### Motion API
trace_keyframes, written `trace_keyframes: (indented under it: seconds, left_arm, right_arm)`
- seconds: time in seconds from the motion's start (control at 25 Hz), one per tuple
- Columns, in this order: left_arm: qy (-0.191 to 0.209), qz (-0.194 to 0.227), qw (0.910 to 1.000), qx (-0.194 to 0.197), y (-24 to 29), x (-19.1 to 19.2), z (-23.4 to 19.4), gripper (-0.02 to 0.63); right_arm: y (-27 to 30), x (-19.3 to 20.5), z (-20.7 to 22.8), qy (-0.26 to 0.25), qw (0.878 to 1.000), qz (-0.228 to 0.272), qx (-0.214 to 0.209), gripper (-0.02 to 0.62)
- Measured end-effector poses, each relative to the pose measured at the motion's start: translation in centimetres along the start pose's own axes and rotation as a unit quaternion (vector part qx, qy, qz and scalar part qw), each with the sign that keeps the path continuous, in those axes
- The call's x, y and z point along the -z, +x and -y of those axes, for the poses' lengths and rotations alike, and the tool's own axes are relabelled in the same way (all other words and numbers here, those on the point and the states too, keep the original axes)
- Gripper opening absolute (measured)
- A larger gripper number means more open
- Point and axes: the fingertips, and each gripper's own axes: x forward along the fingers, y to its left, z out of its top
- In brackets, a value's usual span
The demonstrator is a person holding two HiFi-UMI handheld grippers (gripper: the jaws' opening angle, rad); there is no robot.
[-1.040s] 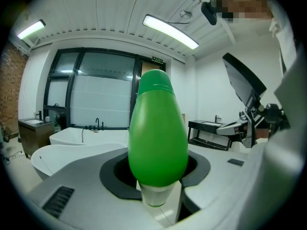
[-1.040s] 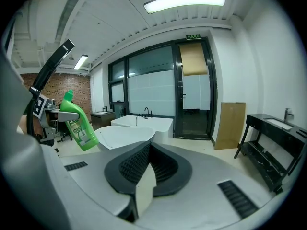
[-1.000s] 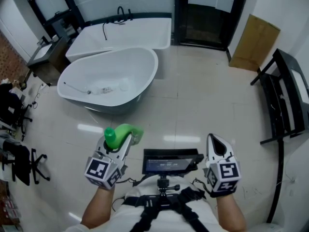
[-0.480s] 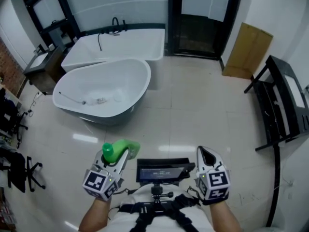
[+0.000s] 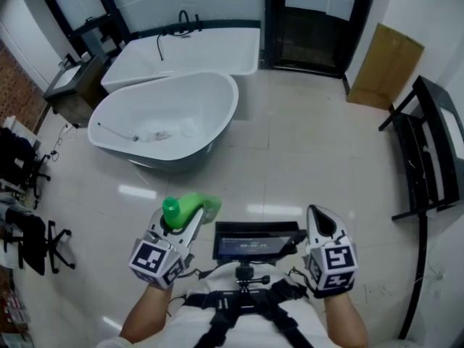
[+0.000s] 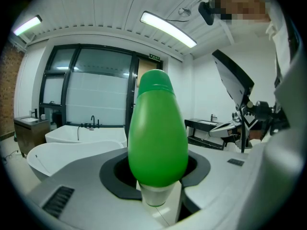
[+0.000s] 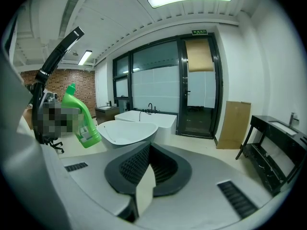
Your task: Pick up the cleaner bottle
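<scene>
The cleaner bottle is bright green with a green cap and lies tilted between the jaws of my left gripper, which is shut on it, low at the left of the head view. In the left gripper view the bottle fills the middle, pinched between both jaws, and hides what lies straight ahead. My right gripper is held beside it at the right, its jaws shut with nothing between them. The right gripper view shows the bottle in the air at the left, above the floor.
A white oval bathtub stands ahead on the tiled floor, with a rectangular tub behind it. A black console table lines the right wall, beside a cardboard sheet. Black chairs stand at the left. A small screen sits between the grippers.
Only the head view has swayed left and back. The bottle stays in the left gripper, and both grippers keep their places.
</scene>
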Motion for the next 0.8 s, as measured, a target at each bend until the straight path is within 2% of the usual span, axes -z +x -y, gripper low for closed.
trace_keyframes:
  seconds: [0.8]
  left_arm:
    - [-0.004,-0.004,1.0000,0.006,0.22,0.00,-0.32,0.163]
  right_arm:
    - [0.81,0.07,-0.43,-0.025,1.000,-0.016,-0.002,0.003]
